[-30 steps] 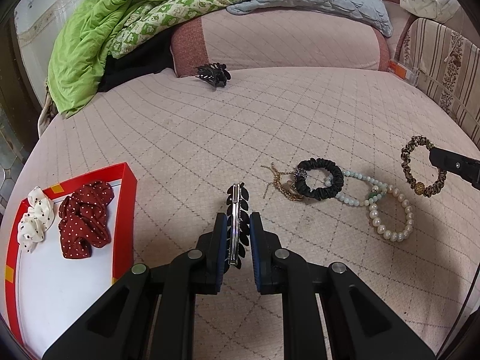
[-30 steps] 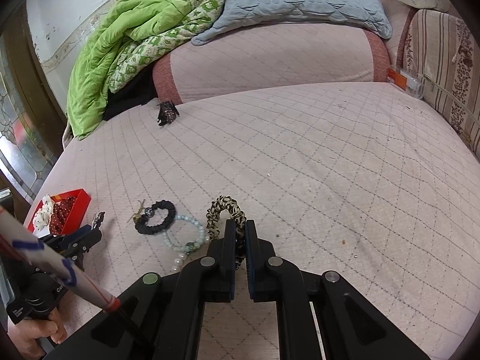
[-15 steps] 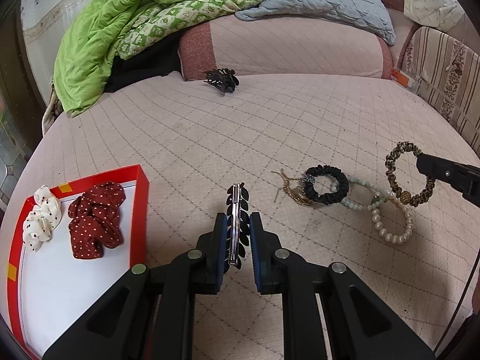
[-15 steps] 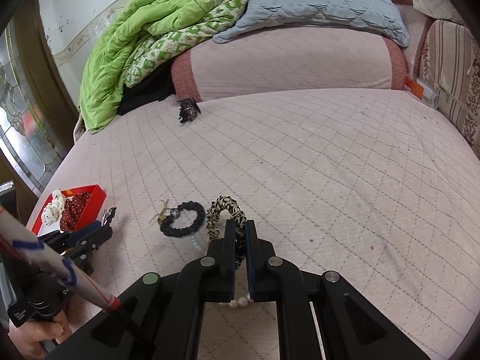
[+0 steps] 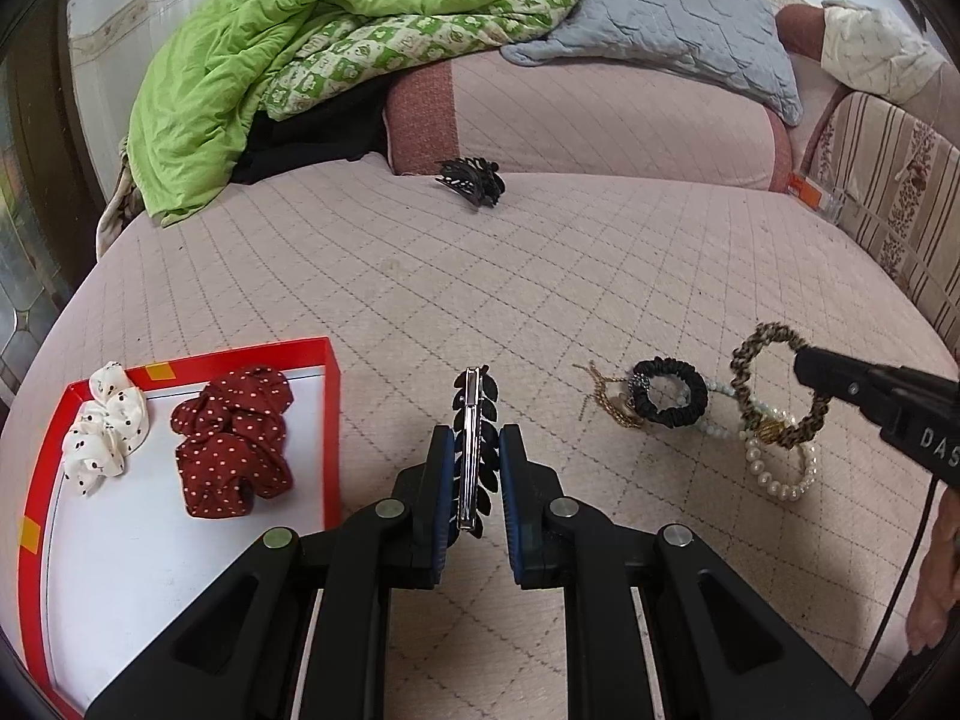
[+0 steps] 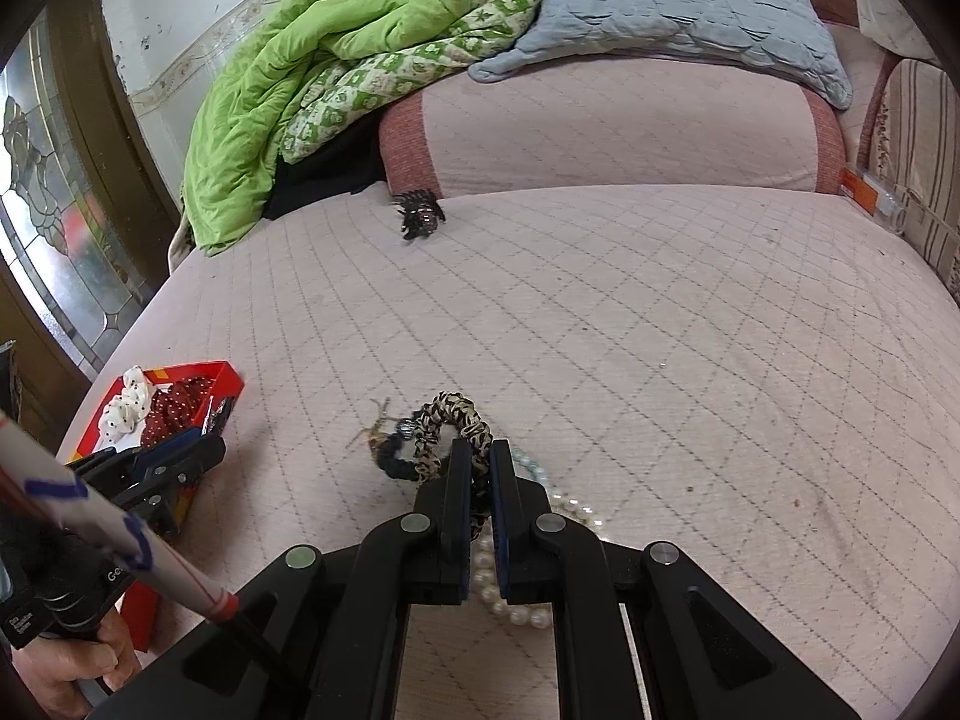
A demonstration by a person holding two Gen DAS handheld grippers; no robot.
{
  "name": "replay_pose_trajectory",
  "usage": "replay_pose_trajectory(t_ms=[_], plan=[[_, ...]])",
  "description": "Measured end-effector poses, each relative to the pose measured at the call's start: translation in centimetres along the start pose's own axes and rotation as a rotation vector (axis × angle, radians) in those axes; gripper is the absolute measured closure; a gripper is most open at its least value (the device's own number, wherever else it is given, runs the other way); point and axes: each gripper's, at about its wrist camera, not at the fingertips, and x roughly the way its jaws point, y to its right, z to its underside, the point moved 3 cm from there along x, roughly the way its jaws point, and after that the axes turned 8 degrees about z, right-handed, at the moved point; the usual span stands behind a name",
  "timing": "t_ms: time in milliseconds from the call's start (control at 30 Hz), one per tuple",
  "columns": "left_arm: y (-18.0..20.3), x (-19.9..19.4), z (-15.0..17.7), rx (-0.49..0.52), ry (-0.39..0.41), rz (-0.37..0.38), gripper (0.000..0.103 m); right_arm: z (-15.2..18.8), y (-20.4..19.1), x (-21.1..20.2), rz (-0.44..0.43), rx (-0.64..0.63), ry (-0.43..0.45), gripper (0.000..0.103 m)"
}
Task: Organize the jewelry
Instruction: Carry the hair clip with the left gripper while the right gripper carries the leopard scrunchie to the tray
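Observation:
My left gripper (image 5: 475,441) is shut on a black leaf-shaped hair clip (image 5: 474,420) with a silver bar, held just right of the red tray (image 5: 329,408). In the tray lie a dark red dotted scrunchie (image 5: 231,441) and a white dotted scrunchie (image 5: 105,426). My right gripper (image 6: 480,450) is shut on a leopard-print scrunchie (image 6: 447,420), lifted off the bed; the same gripper (image 5: 807,363) shows at the right of the left wrist view. Under it lie a black scrunchie (image 5: 669,399), a gold chain (image 5: 612,405), a pale bead bracelet (image 5: 717,429) and a pearl bracelet (image 5: 780,474).
A black claw clip (image 5: 471,180) lies far back on the pink quilted bed (image 5: 540,276). A green blanket (image 5: 240,60) and grey pillow (image 5: 672,30) are piled behind it. A striped cushion (image 5: 888,180) borders the right side. A hand (image 6: 66,669) holds the left gripper's handle.
Both grippers have shifted left with their loads. The tray has come closer to the left gripper, and the leopard scrunchie now hangs over the black scrunchie and bracelets.

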Motion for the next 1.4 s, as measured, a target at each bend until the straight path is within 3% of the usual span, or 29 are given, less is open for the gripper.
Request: replay_pose_trajectory(t_ms=[667, 967, 1400], plan=[[-4.4, -3.3, 0.2, -0.077, 0.05, -0.014, 0.088, 0.2, -6.1, 0.7, -0.059, -0.05, -0.011, 0.097], [-8.2, -5.1, 0.9, -0.137, 0.071, -0.041, 0.088, 0.9, -8.9, 1.0, -0.098, -0.049, -0.042, 0.097], [-16.0, -7.0, 2.9, -0.259, 0.059, -0.11, 0.088, 1.2, -16.3, -0.8, -0.201, -0.08, -0.06, 0.097]])
